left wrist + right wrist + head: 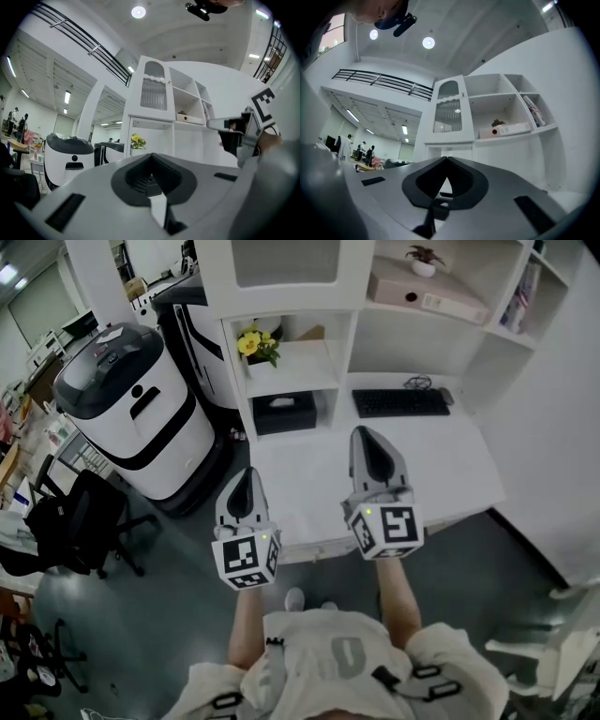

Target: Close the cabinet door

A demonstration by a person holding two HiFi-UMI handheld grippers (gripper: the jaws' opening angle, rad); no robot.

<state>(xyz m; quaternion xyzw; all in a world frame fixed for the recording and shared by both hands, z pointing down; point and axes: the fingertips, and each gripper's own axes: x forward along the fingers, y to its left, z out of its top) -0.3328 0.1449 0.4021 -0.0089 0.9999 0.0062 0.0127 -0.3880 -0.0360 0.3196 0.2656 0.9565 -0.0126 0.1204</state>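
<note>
The white cabinet door (286, 263) with a ribbed glass pane stands at the top of the shelf unit and looks flush with its frame; it also shows in the left gripper view (153, 91) and in the right gripper view (449, 110). My left gripper (247, 474) hovers at the desk's front edge, jaws together and empty (151, 157). My right gripper (367, 434) is over the white desk (450, 465), well short of the door, its jaws also shut on nothing (446, 161). Both point toward the shelf unit.
A white-and-black machine (131, 409) stands left of the desk, with a black office chair (80, 521) beside it. A black keyboard (400, 402), a black tissue box (284, 413), yellow flowers (258, 343) and a flat box (427, 292) occupy the desk and shelves.
</note>
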